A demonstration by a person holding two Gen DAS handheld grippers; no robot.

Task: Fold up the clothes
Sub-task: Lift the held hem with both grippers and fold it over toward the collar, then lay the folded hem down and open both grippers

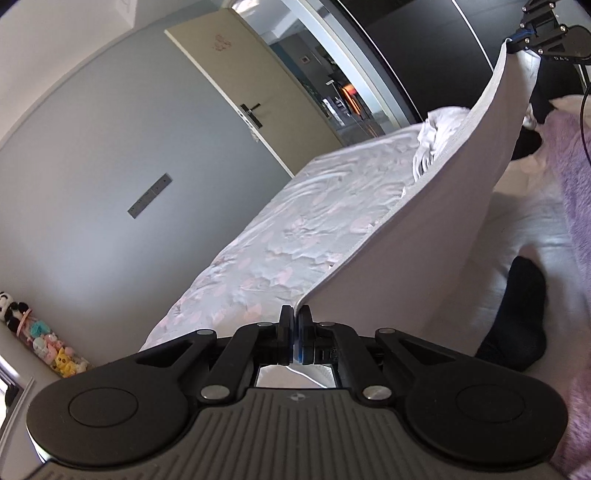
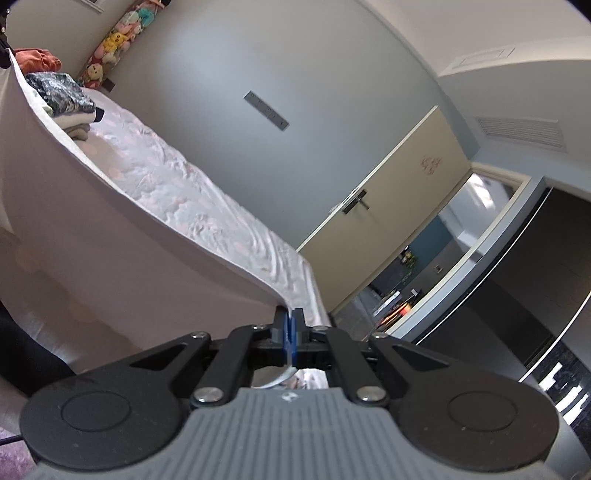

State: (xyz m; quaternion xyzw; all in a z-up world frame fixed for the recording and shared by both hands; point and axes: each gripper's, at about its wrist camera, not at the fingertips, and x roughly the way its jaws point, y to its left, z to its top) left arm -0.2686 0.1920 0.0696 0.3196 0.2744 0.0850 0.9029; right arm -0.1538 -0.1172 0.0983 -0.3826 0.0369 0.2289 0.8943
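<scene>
both my grippers, left and right, clenched on pale lilac cloth garment, taut above floral bedsheet

Home bedroom: bed with floral sheet, plush toys, door.

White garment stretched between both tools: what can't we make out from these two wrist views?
- White garment: its type and lower part; both views show one stretched panel, cut off by the tool bodies and frame edges.
- Left tool in the right wrist view: cut off at the top-left corner.
- Folded pile: partly hidden behind the garment's edge, right wrist view.
- Person: only a dark sock, left wrist view.
</scene>
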